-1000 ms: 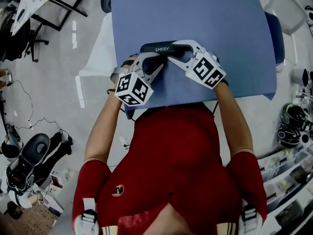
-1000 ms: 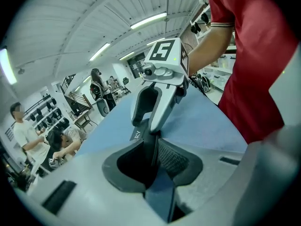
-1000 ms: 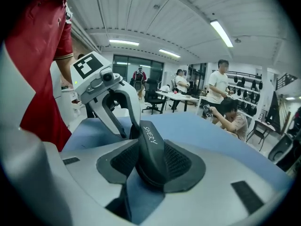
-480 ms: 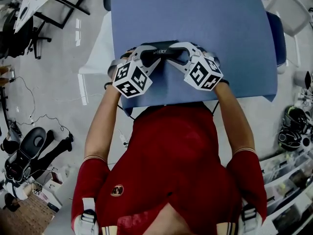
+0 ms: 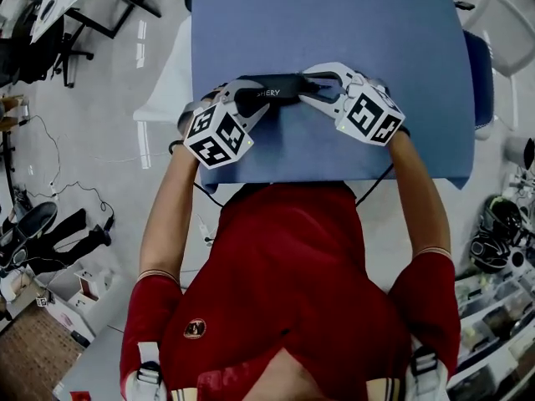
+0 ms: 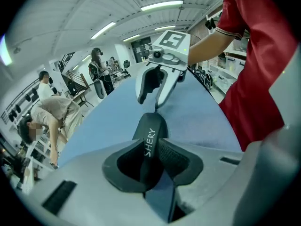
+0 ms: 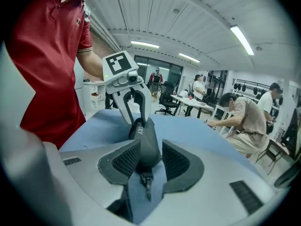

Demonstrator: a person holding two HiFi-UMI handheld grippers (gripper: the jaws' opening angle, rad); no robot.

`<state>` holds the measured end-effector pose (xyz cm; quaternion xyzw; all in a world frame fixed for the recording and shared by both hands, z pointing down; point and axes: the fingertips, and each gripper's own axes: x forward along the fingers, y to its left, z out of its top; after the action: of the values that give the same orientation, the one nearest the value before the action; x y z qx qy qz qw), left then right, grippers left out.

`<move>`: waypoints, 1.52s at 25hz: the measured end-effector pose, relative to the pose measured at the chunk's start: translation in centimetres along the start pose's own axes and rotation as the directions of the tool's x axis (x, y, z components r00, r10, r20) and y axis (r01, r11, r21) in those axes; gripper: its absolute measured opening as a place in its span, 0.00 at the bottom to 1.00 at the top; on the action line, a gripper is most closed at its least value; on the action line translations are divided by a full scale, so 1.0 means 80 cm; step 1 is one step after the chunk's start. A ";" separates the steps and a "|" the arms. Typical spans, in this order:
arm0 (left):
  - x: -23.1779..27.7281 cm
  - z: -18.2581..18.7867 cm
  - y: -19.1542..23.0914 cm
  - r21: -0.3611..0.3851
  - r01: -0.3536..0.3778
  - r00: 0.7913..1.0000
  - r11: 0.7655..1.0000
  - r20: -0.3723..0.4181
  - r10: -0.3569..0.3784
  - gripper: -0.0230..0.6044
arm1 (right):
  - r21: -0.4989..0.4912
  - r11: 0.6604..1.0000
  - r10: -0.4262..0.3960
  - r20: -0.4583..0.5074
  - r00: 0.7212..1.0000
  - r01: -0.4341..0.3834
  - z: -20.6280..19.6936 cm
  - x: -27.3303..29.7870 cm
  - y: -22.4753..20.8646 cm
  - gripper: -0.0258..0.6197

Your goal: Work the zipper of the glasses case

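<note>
Two grippers meet on one black case (image 5: 280, 90), each at one end of it. The case lies flat and crosswise on a blue mat (image 5: 334, 23), in the half of the mat nearer to the person, whose red shirt (image 5: 292, 266) fills the lower part of the head view. A white word, SHERY, is printed on the top of the case, towards its left end.

The left gripper (image 5: 247, 97) is clenched on that left end. In its own view both dark pads lie against the sides of the case, with no gap to see, and the printed word runs up between them. The gripper points down at a slant onto the mat.

The right gripper (image 5: 308, 88) stands around the other end. Its jaws have just been closing a little, yet they do not clamp. In the right gripper view one pad touches the side of the case, while a narrow strip of blue mat shows between the case and the other pad. The zipper pull (image 7: 146, 185) sticks out from this end of the case and lies on the mat in the gap between the jaws, touched by neither pad.

Each gripper carries a white cube (image 5: 219, 134) with black square markers. Behind the mat, the gripper views show a bright room with several people (image 7: 240, 117) at desks.
</note>
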<state>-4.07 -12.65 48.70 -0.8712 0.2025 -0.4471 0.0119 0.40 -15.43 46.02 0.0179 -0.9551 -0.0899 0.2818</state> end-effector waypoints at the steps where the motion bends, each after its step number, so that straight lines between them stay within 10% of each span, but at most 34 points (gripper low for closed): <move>1: 0.001 0.001 -0.001 -0.002 -0.003 1.000 1.000 -0.002 0.003 0.17 | 0.000 1.000 0.009 -0.004 1.000 -0.009 -0.007 -0.007 -0.009 0.25; 8: 0.002 0.002 0.000 0.005 -0.002 1.000 1.000 -0.007 0.002 0.17 | -0.182 0.966 0.161 -0.134 0.978 -0.184 -0.049 0.001 -0.049 0.23; 14: 0.004 0.002 0.001 0.004 0.015 1.000 1.000 -0.021 -0.015 0.17 | -0.406 0.819 0.311 -0.279 0.909 -0.405 -0.073 0.032 -0.043 0.19; 25: 0.007 0.002 0.006 -0.039 0.020 0.999 0.999 -0.028 -0.021 0.17 | -0.562 0.594 0.452 -0.360 0.816 -0.576 -0.080 0.060 -0.021 0.10; 38: 0.008 -0.005 0.004 -0.062 0.005 1.000 0.998 -0.029 -0.007 0.17 | -0.546 0.636 0.372 -0.403 0.836 -0.546 -0.089 0.040 -0.023 0.04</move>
<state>-4.14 -13.11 49.34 -0.8651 0.2138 -0.4534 -0.0192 1.54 -18.71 53.30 -0.3135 -0.7931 -0.3320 0.4031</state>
